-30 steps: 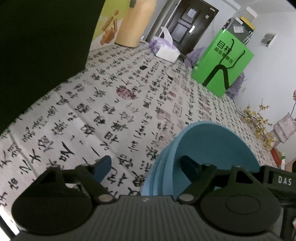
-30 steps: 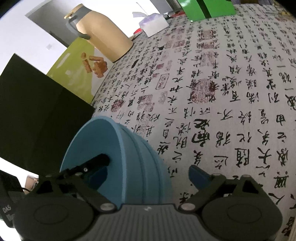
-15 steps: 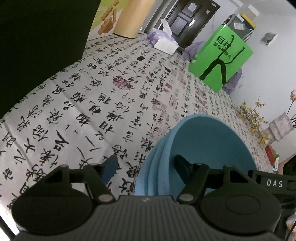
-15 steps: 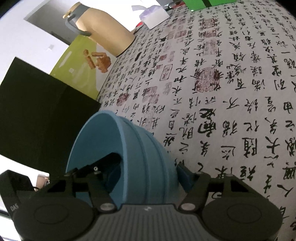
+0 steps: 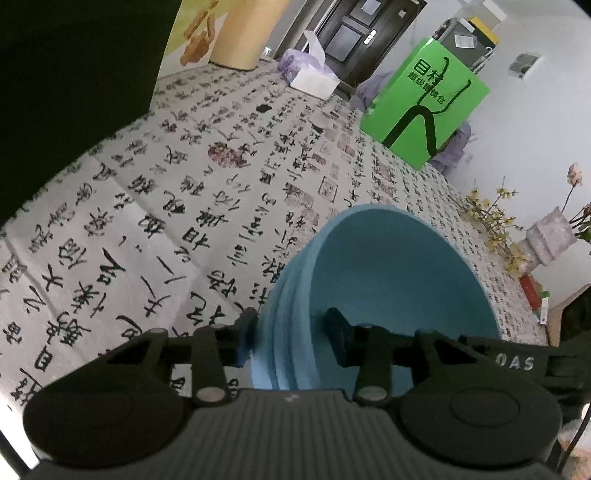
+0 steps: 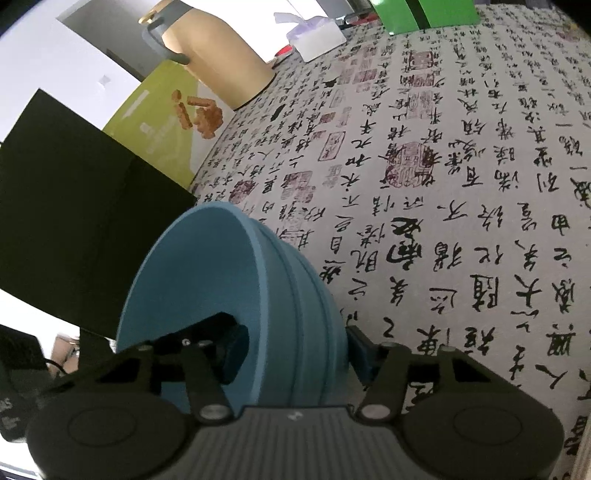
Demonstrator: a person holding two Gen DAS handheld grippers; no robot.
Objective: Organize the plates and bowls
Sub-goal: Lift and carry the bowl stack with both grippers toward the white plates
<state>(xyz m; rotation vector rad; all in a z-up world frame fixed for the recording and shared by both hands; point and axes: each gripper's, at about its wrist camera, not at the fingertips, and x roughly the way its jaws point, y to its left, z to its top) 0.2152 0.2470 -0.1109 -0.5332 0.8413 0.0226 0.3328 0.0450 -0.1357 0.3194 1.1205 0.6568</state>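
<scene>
**Both grippers closing on a stack of blue bowls**

Nearest the cameras, at the counter's near edge, a stack of blue bowls (image 5: 388, 280) (image 6: 236, 295) sits on the calligraphy-print cloth (image 5: 166, 206) (image 6: 461, 184), taken from opposite sides by the two grippers. The left gripper (image 5: 290, 338) straddles the stack's left wall: one of its fingers (image 5: 338, 341) reaches inside the top bowl and the other lies outside, against the stepped rims. Its jaws are closing, and both pads look to be on the wall. The right gripper (image 6: 293, 350) straddles the opposite wall the same way, one of its fingers (image 6: 232, 350) inside the top bowl and the blue-padded one at the outer side of the stack. Its jaws are closing too, with the pads seemingly pressed on the wall. The stack looks like three or four nested bowls; the exact count is hard to tell.

Farther along the left edge of the counter stands a large black box (image 5: 66, 81) (image 6: 74, 221), then a yellow-green carton (image 6: 166, 122) printed with snacks, then a tan jug (image 5: 247, 33) (image 6: 218, 62) with a grey handle. Near the far edge lies a tissue box (image 5: 314, 79) (image 6: 319, 37), and a bright green box (image 5: 424, 107) (image 6: 424, 14) stands at the far right. Toward the right edge in the left wrist view, a vase of flowers (image 5: 550, 240) stands beside yellow sprigs.
</scene>
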